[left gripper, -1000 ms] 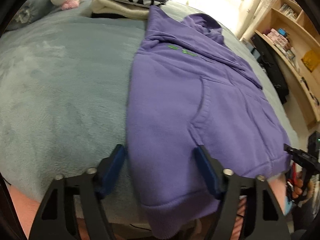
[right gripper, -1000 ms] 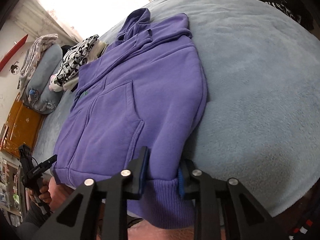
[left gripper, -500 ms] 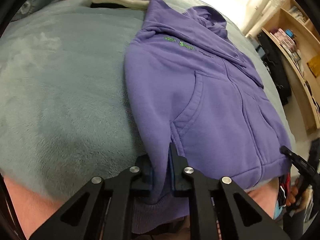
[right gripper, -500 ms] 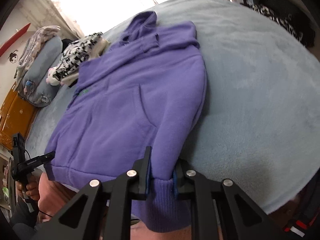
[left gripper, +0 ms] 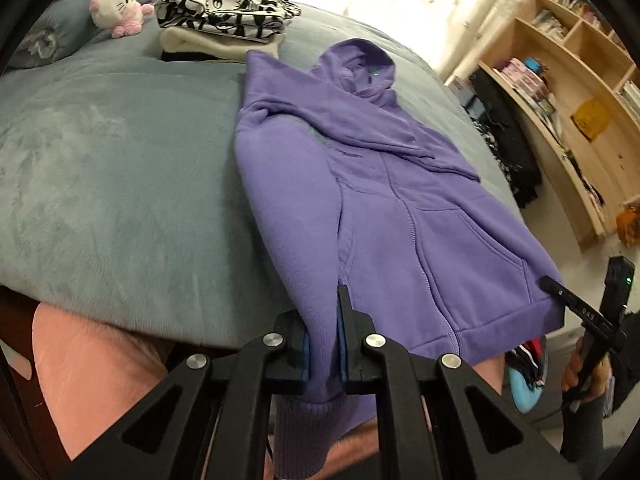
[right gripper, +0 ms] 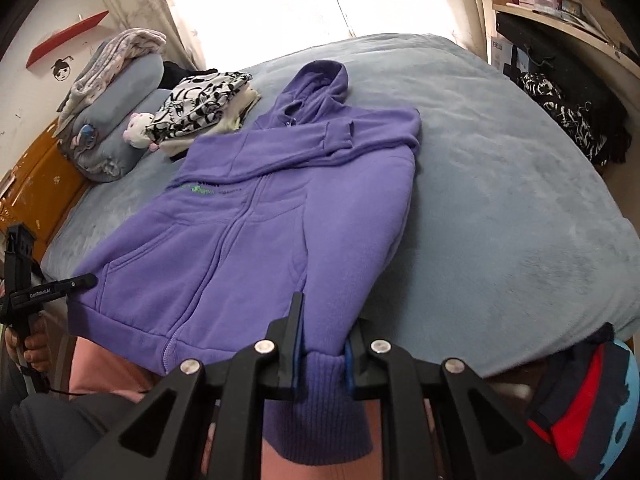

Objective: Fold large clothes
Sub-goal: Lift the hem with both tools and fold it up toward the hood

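Observation:
A purple zip hoodie [left gripper: 400, 220] lies front up on the bed, hood at the far end and sleeves folded across the chest. In the left wrist view my left gripper [left gripper: 322, 320] is shut on the near left corner of the hoodie's bottom edge, and the ribbed hem hangs below its blue pads. In the right wrist view my right gripper [right gripper: 322, 336] is shut on the opposite hem corner of the hoodie [right gripper: 260, 232]. The bottom edge is raised off the bed between them. Each gripper shows in the other's view: the right gripper [left gripper: 560, 292], the left gripper [right gripper: 80, 280].
A grey-blue blanket [left gripper: 100, 180] covers the bed. Folded black-and-white clothes [left gripper: 224, 4] and a plush toy [left gripper: 116, 4] sit at the far end beside pillows [right gripper: 120, 92]. Wooden shelves [left gripper: 560, 92] and dark clothes [right gripper: 568, 116] lie along the right side.
My left gripper went from open to shut on the hem corner. Both grippers rose with the hem, lifting the hoodie's bottom edge off the bed.

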`<action>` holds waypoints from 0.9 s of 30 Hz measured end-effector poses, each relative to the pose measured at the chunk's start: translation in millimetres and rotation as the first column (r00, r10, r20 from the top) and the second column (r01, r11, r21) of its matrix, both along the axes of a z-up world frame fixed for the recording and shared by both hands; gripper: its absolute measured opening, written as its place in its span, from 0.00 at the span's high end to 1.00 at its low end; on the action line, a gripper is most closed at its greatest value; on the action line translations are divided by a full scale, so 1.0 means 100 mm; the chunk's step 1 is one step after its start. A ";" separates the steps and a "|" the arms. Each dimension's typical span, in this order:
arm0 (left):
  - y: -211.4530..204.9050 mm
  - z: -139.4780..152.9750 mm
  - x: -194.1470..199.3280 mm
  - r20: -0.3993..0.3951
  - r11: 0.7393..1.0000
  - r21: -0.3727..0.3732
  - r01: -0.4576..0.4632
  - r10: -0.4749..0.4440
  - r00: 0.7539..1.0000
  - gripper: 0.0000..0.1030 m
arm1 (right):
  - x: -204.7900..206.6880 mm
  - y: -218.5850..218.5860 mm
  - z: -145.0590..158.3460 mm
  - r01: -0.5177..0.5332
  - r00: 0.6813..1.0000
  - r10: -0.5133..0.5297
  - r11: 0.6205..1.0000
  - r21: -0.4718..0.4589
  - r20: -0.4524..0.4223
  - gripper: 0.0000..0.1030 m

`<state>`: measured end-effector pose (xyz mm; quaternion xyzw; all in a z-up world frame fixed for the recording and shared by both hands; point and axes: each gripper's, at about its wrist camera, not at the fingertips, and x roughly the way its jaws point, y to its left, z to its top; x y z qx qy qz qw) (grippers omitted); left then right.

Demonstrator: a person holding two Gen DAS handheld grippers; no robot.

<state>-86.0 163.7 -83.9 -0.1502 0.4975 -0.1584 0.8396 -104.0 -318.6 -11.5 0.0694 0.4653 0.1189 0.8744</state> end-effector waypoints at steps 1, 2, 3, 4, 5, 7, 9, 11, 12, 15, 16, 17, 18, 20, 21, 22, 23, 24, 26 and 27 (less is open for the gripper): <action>0.05 0.04 -0.02 -0.002 1.000 -0.015 0.000 0.000 1.000 0.93 | -0.02 -0.02 0.03 0.003 1.000 -0.003 1.000 0.008 0.000 0.86; 0.08 0.05 -0.01 -0.005 1.000 -0.029 -0.005 0.005 1.000 0.93 | -0.02 -0.04 0.06 0.006 1.000 -0.006 1.000 0.015 -0.001 0.86; 0.14 0.07 0.01 -0.013 0.998 -0.059 -0.020 0.020 1.000 0.93 | -0.01 -0.07 0.09 0.017 1.000 -0.017 0.999 0.037 0.000 0.86; 0.18 0.10 0.07 -0.018 0.996 -0.080 -0.030 0.029 0.999 0.93 | 0.00 -0.11 0.11 0.026 1.000 -0.027 0.998 0.056 0.000 0.86; 0.25 0.10 0.12 -0.022 0.993 -0.106 -0.042 0.040 0.999 0.93 | 0.03 -0.14 0.12 0.039 0.999 -0.039 0.996 0.079 0.003 0.86; 0.29 0.11 0.26 -0.020 0.988 -0.143 -0.060 0.058 0.998 0.93 | 0.15 -0.20 0.15 0.071 0.997 -0.072 0.988 0.135 0.006 0.86; 0.38 0.12 0.48 -0.018 0.979 -0.184 -0.090 0.088 0.996 0.93 | 0.29 -0.23 0.15 0.104 0.994 -0.107 0.978 0.180 0.008 0.86; 0.45 0.12 0.73 -0.023 0.965 -0.232 -0.119 0.117 0.993 0.93 | 0.50 -0.29 0.15 0.145 0.989 -0.149 0.963 0.229 0.003 0.86; 0.45 0.12 0.85 -0.021 0.960 -0.247 -0.130 0.129 0.991 0.93 | 0.60 -0.30 0.15 0.159 0.986 -0.164 0.955 0.251 0.002 0.86; 0.44 0.18 1.28 0.005 0.950 -0.275 -0.150 0.157 0.988 0.93 | 0.92 -0.31 0.15 0.182 0.982 -0.190 0.940 0.288 0.001 0.86; 0.42 0.19 1.39 0.009 0.949 -0.278 -0.152 0.161 0.987 0.93 | 1.05 -0.32 0.16 0.187 0.981 -0.196 0.936 0.297 0.001 0.86; 0.39 0.20 1.58 0.017 0.948 -0.279 -0.150 0.161 0.987 0.93 | 1.20 -0.32 0.16 0.195 0.979 -0.205 0.933 0.303 0.003 0.86; 0.36 0.20 1.73 0.022 0.949 -0.274 -0.153 0.166 0.986 0.93 | 1.32 -0.34 0.16 0.198 0.978 -0.209 0.932 0.304 0.004 0.85; 0.28 0.19 1.96 0.023 0.951 -0.266 -0.158 0.171 0.985 0.92 | 1.63 -0.36 0.13 0.219 0.973 -0.229 0.924 0.314 -0.005 0.85; 0.26 0.16 2.16 0.020 0.951 -0.262 -0.164 0.175 0.984 0.92 | 1.78 -0.37 0.11 0.229 0.971 -0.238 0.921 0.315 -0.011 0.85; 0.24 0.14 2.27 0.014 0.949 -0.264 -0.170 0.180 0.984 0.92 | 1.91 -0.38 0.07 0.240 0.969 -0.247 0.917 0.318 -0.021 0.85; 0.22 0.11 2.40 0.006 0.948 -0.264 -0.176 0.185 0.983 0.91 | 2.01 -0.40 0.04 0.250 0.967 -0.254 0.913 0.321 -0.031 0.84; 0.22 0.06 2.59 -0.007 0.945 -0.267 -0.187 0.192 0.981 0.90 | 2.18 -0.41 -0.03 0.267 0.963 -0.266 0.908 0.322 -0.049 0.82; 0.22 -0.03 2.81 -0.027 0.940 -0.270 -0.208 0.209 0.978 0.84 | 2.47 -0.41 -0.16 0.295 0.955 -0.286 0.902 0.314 -0.077 0.79; 0.24 -0.09 2.97 -0.040 0.936 -0.275 -0.222 0.219 0.975 0.77 | 2.59 -0.42 -0.23 0.308 0.951 -0.294 0.899 0.313 -0.093 0.75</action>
